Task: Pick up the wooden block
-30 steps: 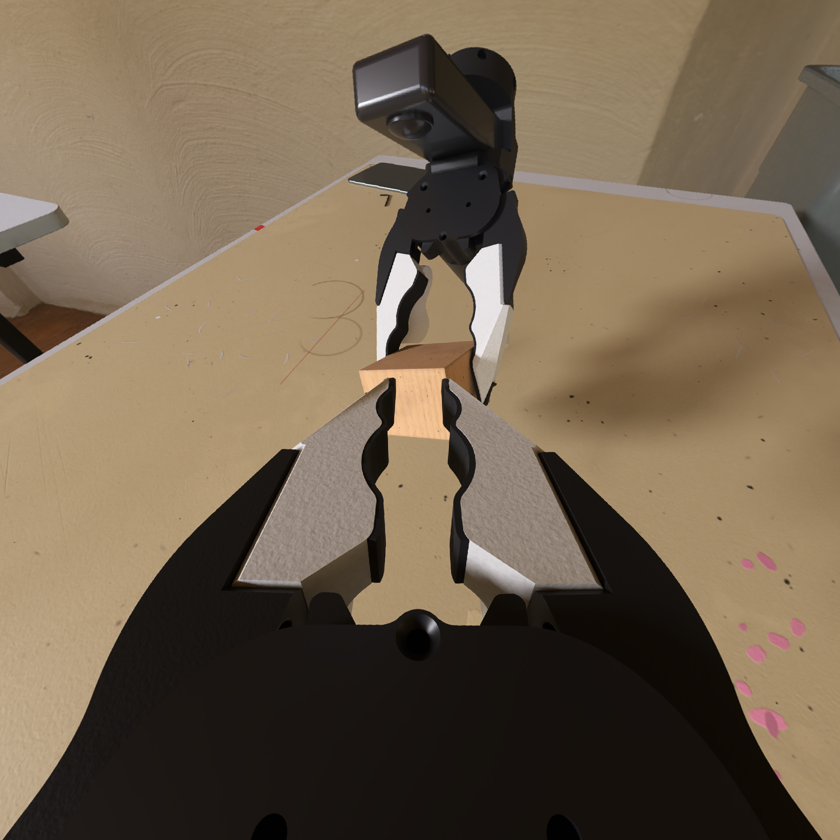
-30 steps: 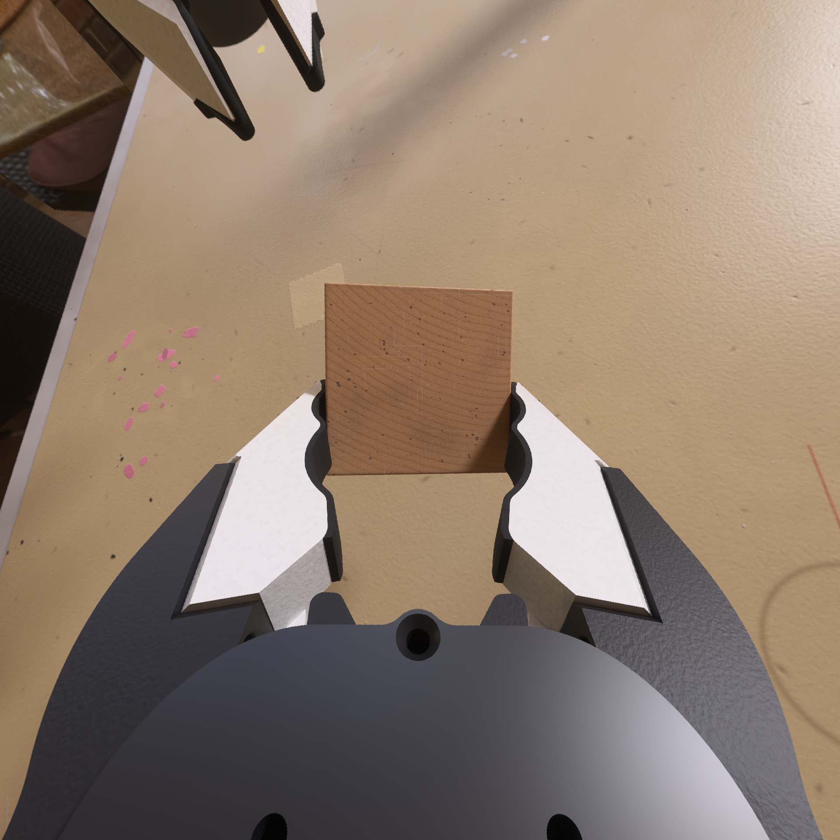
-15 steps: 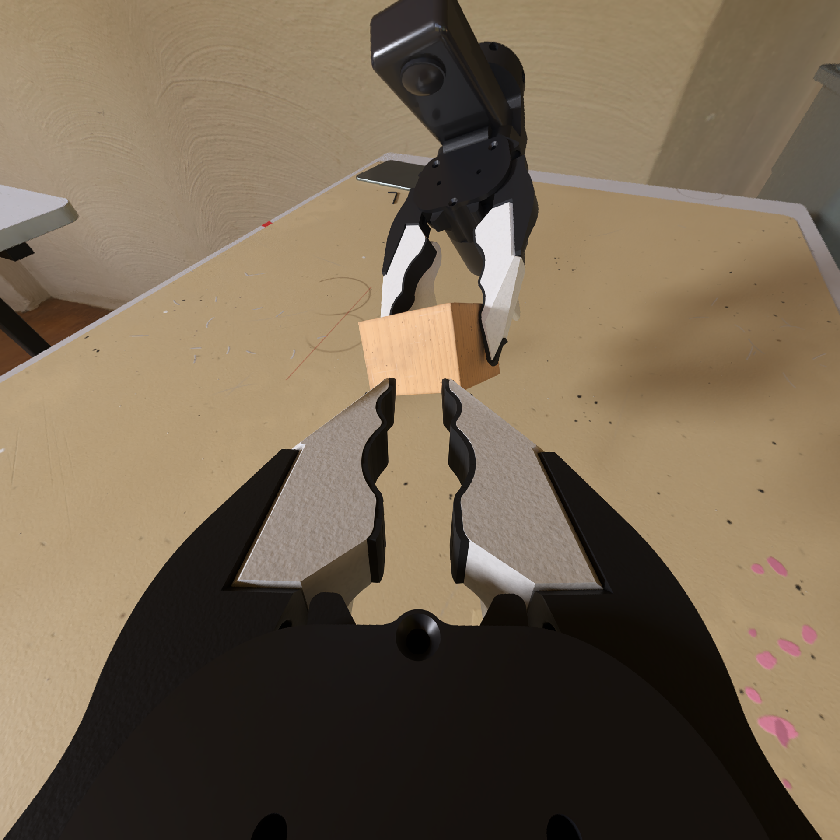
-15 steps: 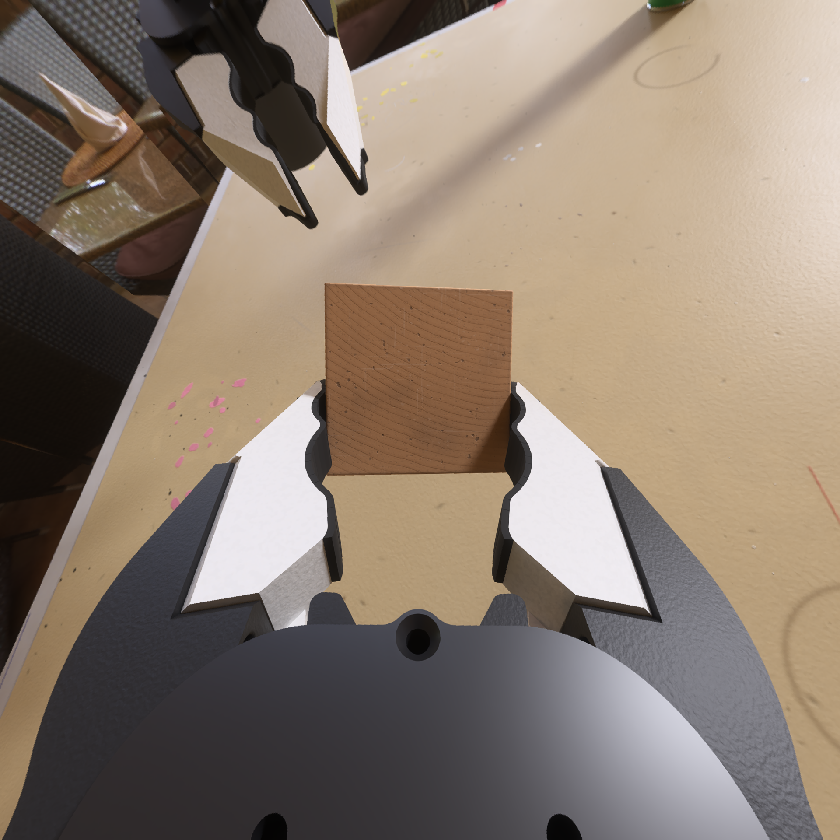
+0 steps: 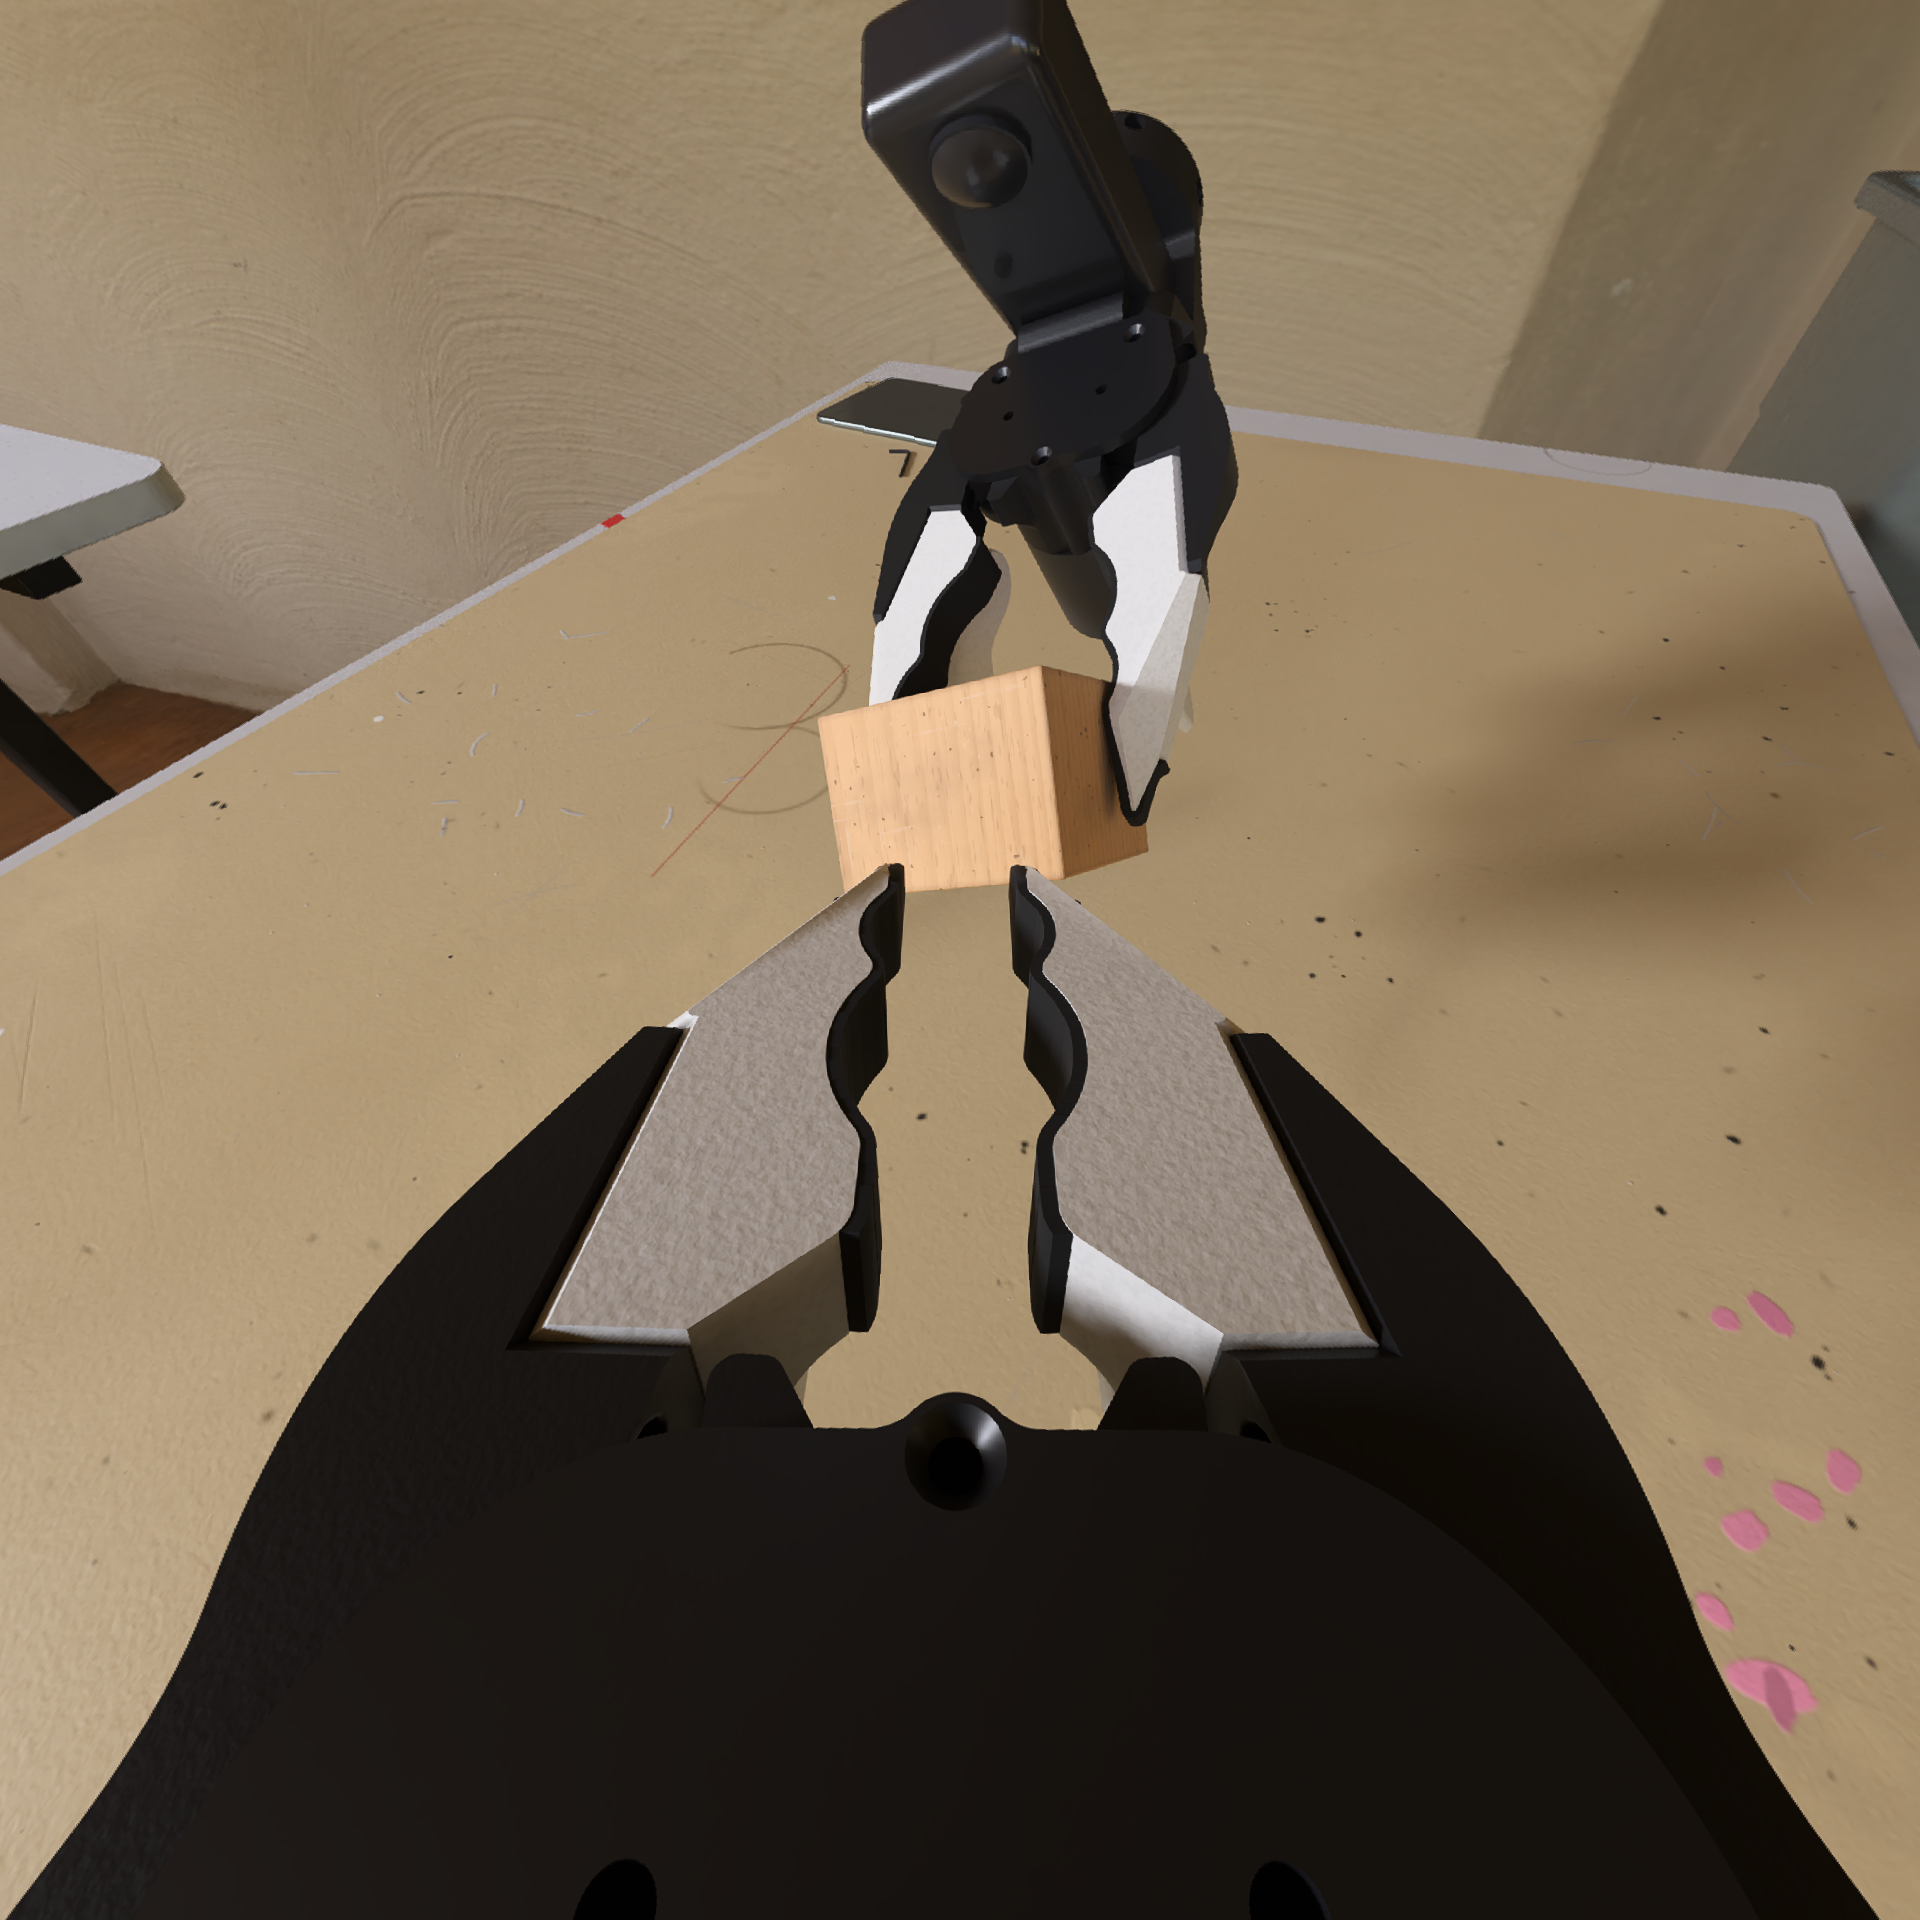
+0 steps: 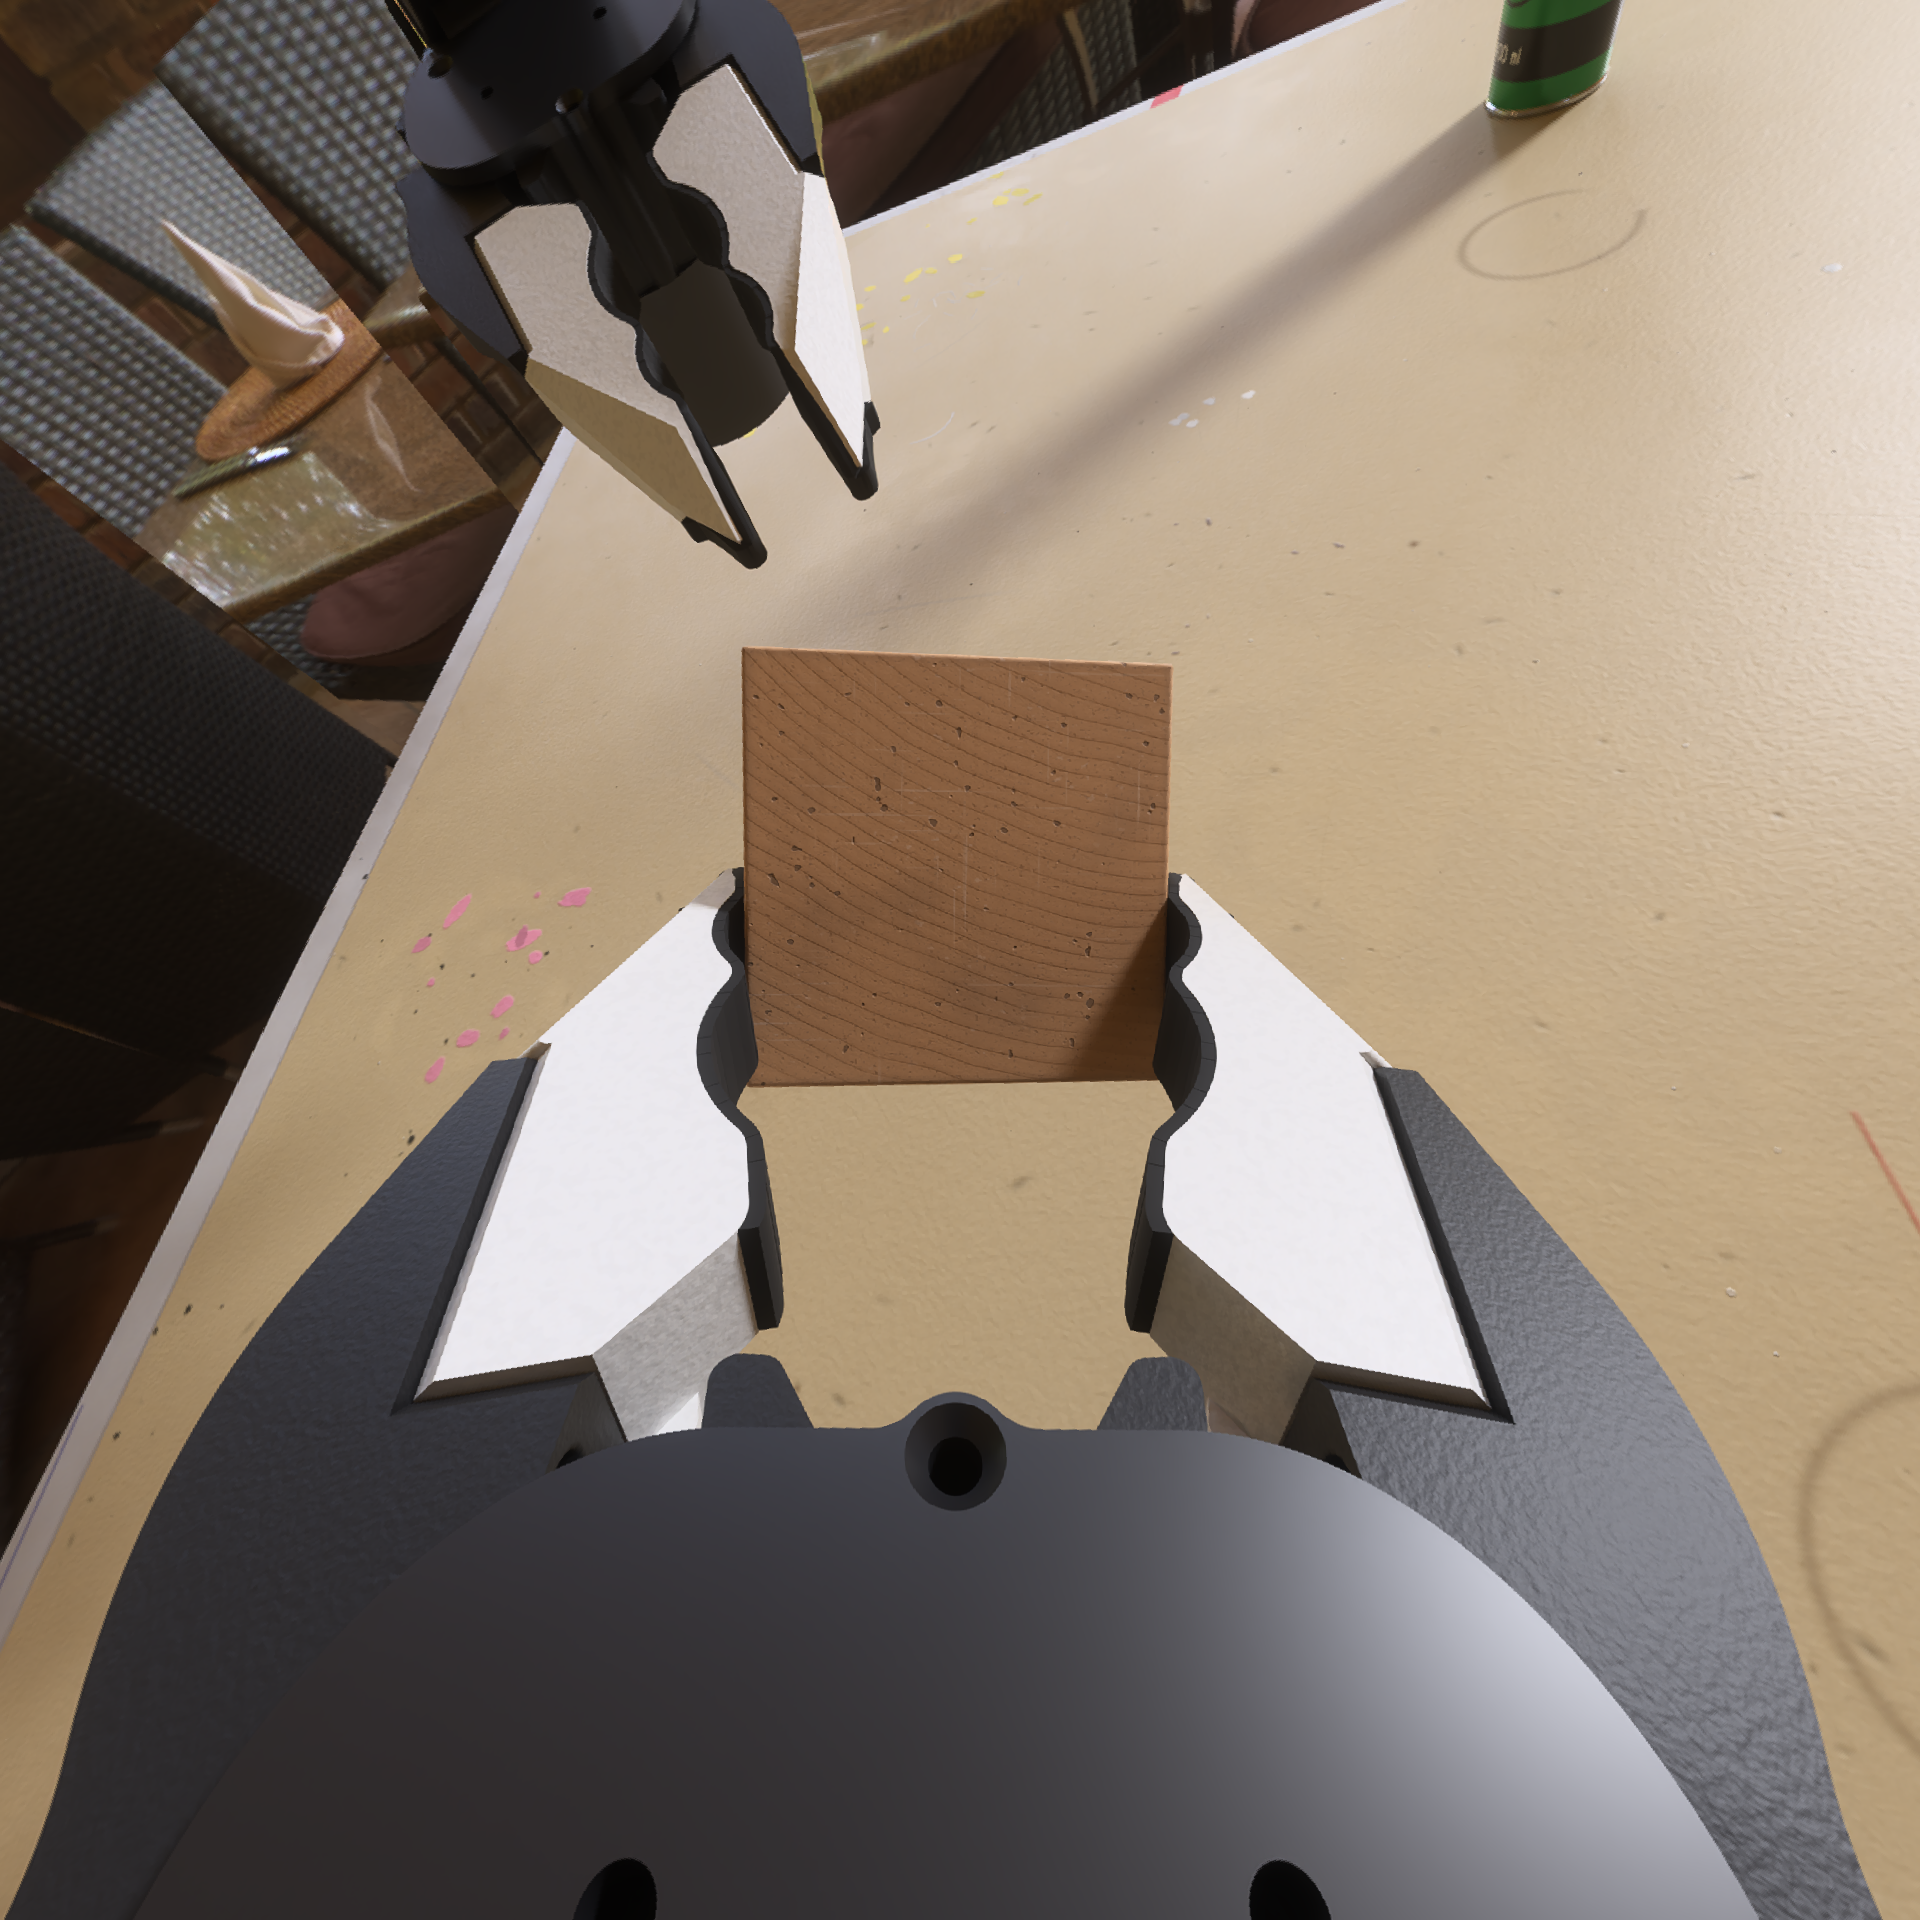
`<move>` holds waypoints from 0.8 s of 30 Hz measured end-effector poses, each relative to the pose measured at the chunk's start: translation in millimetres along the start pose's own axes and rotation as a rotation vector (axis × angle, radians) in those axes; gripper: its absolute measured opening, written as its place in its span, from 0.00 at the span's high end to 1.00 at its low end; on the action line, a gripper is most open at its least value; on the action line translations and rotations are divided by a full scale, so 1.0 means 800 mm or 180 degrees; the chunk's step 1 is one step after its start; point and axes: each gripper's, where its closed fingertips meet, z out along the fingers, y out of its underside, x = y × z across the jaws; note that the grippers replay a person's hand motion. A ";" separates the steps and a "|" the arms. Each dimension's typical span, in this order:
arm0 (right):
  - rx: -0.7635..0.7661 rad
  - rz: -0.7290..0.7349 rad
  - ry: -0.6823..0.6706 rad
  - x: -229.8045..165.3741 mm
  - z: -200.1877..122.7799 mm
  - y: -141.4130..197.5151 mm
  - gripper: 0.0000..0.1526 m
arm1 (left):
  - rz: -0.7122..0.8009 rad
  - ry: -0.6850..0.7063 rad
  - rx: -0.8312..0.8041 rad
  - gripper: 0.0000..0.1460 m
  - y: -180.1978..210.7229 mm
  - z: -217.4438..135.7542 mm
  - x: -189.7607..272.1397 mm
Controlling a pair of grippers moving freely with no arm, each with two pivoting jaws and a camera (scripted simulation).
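The wooden block [image 5: 956,790] is a light cube held in the air above the tan table [image 5: 416,1039]. My right gripper [image 5: 1016,748] comes down from above and is shut on the block's two sides. In the right wrist view the block [image 6: 956,862] sits between the tips of my right gripper [image 6: 956,894]. My left gripper [image 5: 956,883] is open with a narrow gap and holds nothing; its tips are just in front of and below the block. It also shows in the right wrist view [image 6: 805,520], beyond the block and apart from it.
The table [image 6: 1455,727] has an edge at the left [image 6: 343,914] with dark chairs beyond. A green can [image 6: 1548,52] stands far off. Pink paint spots [image 5: 1766,1507] mark the surface. A flat metal plate [image 5: 883,410] lies at the far corner.
My right gripper has lifted the block off the table and carried it higher. My left gripper keeps the same narrow gap and now sits lower relative to the block.
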 end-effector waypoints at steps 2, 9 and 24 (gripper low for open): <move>0.0006 -0.0006 -0.0009 -0.001 0.000 0.000 0.49 | 0.0005 -0.0004 -0.0004 0.86 0.000 0.000 0.000; 0.0046 -0.0052 -0.0040 -0.005 -0.002 -0.004 0.49 | -0.0010 -0.0021 -0.0011 0.86 0.000 -0.001 -0.003; 0.0019 -0.0132 -0.0037 -0.009 -0.002 -0.007 0.49 | -0.0041 -0.0070 -0.0042 0.86 0.002 -0.003 -0.008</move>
